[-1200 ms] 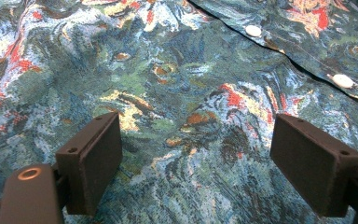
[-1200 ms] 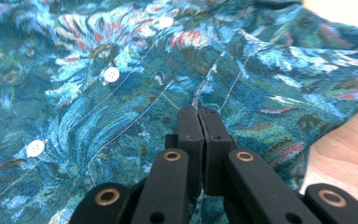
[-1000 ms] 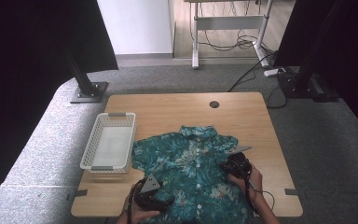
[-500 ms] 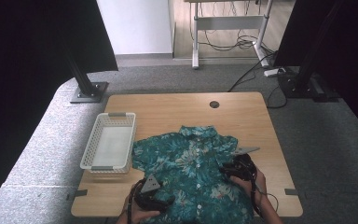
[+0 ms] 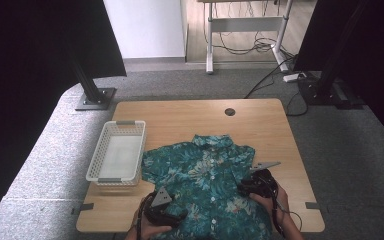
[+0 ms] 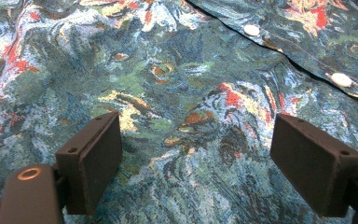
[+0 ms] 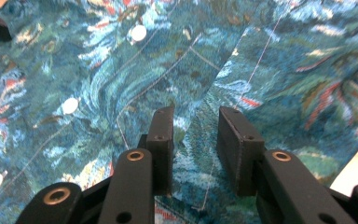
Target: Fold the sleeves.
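Since a second ago, the right claw (image 5: 246, 189) has slid nearer the person along the shirt's (image 5: 205, 185) right side, and its jaws have just been opening; they now stand narrowly apart with a fold of fabric between them, not pressed. The left claw (image 5: 176, 216) has kept its place at the lower left of the shirt, jaws wide over flat cloth. The shirt lies spread on the table (image 5: 180, 120), beside the white basket (image 5: 115, 159).

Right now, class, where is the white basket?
In the high view, the white basket sits on the wooden table's left side, just left of the floral shirt.
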The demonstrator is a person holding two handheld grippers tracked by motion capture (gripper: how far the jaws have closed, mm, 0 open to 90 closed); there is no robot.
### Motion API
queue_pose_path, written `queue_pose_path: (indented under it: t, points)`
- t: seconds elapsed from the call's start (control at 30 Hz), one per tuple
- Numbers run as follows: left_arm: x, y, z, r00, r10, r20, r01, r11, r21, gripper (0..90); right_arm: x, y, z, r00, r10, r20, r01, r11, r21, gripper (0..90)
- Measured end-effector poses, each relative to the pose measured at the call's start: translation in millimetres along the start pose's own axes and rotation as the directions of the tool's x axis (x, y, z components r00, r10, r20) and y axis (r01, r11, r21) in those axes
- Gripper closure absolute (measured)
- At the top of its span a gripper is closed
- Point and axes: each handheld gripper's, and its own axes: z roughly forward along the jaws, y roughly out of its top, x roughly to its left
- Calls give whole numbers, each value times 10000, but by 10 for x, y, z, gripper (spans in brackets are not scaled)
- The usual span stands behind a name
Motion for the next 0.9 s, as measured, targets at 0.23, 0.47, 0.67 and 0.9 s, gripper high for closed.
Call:
queue_pose_path:
  t: [0.23,0.47,0.67,0.9]
  points:
    - [-1,1,1,10000,-4,-3,4,10000,-2,163,56,-102,21,9999,-120,-97,122,9997,214,643]
    - [-7,1,5,10000,4,-16,-4,10000,-12,156,125,-127,-5,9995,-242,-215,247,9993,262,574]
    - [-9,2,6,10000,-2,-28,2,10000,0,155,124,-43,-52,9993,72,376,-57,9992,-401,405]
    - [8,0,-7,9998,-182,66,182,9998,-40,156,279,-20,115,9944,90,1052,-37,9987,-506,319]
